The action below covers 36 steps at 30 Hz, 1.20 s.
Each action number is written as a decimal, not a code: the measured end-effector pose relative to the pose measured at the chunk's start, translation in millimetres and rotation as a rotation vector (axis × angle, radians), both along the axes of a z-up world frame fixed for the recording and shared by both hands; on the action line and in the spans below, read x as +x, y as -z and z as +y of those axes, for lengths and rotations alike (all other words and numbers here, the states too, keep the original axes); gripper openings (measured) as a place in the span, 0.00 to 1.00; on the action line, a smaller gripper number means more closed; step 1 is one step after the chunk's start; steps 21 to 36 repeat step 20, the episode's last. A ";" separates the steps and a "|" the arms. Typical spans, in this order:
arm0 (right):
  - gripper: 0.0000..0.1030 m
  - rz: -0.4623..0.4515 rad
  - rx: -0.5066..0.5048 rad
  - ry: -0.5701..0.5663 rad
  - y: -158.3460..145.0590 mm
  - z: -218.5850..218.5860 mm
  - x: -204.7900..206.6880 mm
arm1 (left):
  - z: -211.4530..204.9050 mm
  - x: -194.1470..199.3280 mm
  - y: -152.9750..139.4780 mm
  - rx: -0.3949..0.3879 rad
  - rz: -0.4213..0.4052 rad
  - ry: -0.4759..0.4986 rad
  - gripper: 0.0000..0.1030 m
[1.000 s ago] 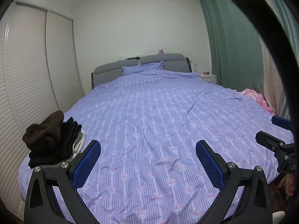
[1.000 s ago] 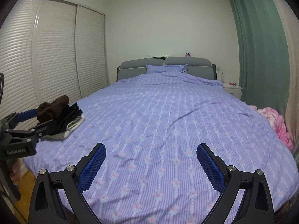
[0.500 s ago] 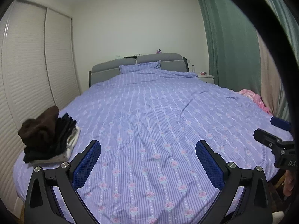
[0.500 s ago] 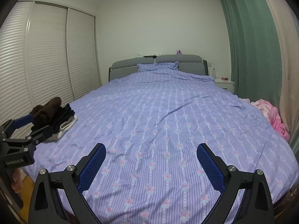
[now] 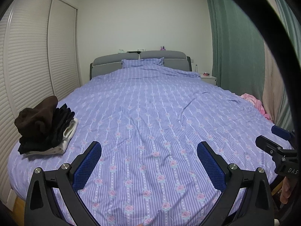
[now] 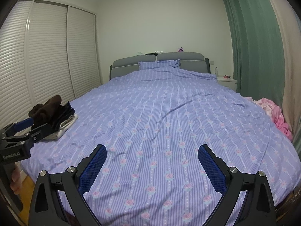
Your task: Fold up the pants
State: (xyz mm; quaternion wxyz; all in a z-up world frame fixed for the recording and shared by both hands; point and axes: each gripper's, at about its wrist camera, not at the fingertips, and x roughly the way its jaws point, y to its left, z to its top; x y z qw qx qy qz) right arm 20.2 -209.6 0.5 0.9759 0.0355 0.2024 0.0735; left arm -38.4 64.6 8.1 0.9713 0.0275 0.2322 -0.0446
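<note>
A stack of folded clothes [image 5: 46,126], brown on top, black and white below, lies at the bed's left edge; it also shows in the right wrist view [image 6: 54,116]. A heap of pink clothing [image 6: 276,113] lies at the bed's right edge, also in the left wrist view [image 5: 254,103]. My left gripper [image 5: 149,162] is open and empty above the foot of the bed. My right gripper [image 6: 152,163] is open and empty beside it. Each gripper shows at the edge of the other's view.
The bed [image 5: 150,113] has a purple striped floral cover and a grey headboard [image 5: 139,58]. White slatted wardrobe doors [image 5: 28,66] stand on the left. Green curtains [image 5: 235,47] hang on the right, with a white nightstand [image 6: 226,82] by them.
Both grippers have shifted slightly over the foot of the bed, tilting the views. Both stay open and empty. Nothing on the bed has moved.
</note>
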 end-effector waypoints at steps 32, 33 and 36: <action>0.96 0.031 0.004 -0.009 7.7 0.2 10.4 | 3.0 4.7 6.4 -0.022 0.029 -0.001 1.00; 0.96 0.031 0.004 -0.009 7.7 0.2 10.4 | 3.0 4.7 6.4 -0.022 0.029 -0.001 1.00; 0.96 0.031 0.004 -0.009 7.7 0.2 10.4 | 3.0 4.7 6.4 -0.022 0.029 -0.001 1.00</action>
